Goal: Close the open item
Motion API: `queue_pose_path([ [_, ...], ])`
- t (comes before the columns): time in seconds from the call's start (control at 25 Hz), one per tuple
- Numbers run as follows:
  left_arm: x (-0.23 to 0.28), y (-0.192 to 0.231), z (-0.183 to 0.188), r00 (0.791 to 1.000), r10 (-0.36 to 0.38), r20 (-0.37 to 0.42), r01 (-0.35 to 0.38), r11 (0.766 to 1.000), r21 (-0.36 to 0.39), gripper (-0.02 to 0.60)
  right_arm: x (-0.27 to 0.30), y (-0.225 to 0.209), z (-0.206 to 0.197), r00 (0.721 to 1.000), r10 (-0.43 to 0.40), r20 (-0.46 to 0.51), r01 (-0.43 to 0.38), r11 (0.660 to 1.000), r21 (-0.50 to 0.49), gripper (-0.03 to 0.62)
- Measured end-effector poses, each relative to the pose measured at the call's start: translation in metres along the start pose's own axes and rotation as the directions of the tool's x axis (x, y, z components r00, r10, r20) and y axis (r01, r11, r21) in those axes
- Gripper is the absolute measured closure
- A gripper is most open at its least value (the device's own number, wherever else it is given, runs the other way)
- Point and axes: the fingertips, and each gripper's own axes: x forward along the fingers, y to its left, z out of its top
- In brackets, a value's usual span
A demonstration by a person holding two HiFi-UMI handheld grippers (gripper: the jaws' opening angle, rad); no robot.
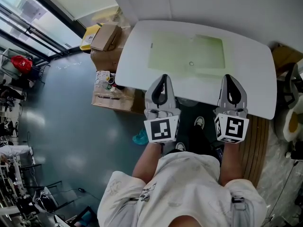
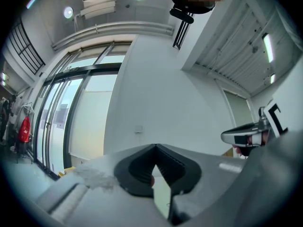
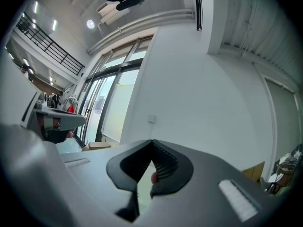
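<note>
A white table (image 1: pixel 246 79) bears a pale green mat (image 1: pixel 187 53) with a small round thing (image 1: pixel 191 64) on it; no open item shows in any view. My left gripper (image 1: pixel 164 78) is shut and empty, held over the table's near edge, short of the mat. My right gripper (image 1: pixel 228 78) is level with it to the right, also shut and empty. In the left gripper view the jaws (image 2: pixel 155 148) meet at the tips, with the right gripper (image 2: pixel 246 136) at the side. In the right gripper view the jaws (image 3: pixel 151 143) meet too, and the left gripper (image 3: pixel 52 119) shows at the left.
Cardboard boxes (image 1: pixel 106 37) are stacked left of the table, with another box (image 1: pixel 113 98) nearer me. A chair (image 1: pixel 291 86) stands at the table's right end. A white wall (image 3: pixel 199 93) rises behind the table, with windows (image 2: pixel 71 117) to the left.
</note>
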Motion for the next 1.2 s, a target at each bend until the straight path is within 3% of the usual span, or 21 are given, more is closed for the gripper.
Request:
queue_pose_path([
  [0.56, 0.109, -0.019, 0.006, 1.0, 0.031, 0.004, -0.031, 1.0, -0.005, 0.58, 0.091, -0.068, -0.005, 1.0, 0.014, -0.007, -0.014, 1.0, 0.008, 0.592],
  [1.2, 0.218, -0.07, 0.008, 1.0, 0.014, 0.003, -0.014, 0.999, 0.029, 0.58, 0.166, -0.156, -0.009, 1.0, 0.022, 0.019, -0.022, 0.999, 0.033, 0.592],
])
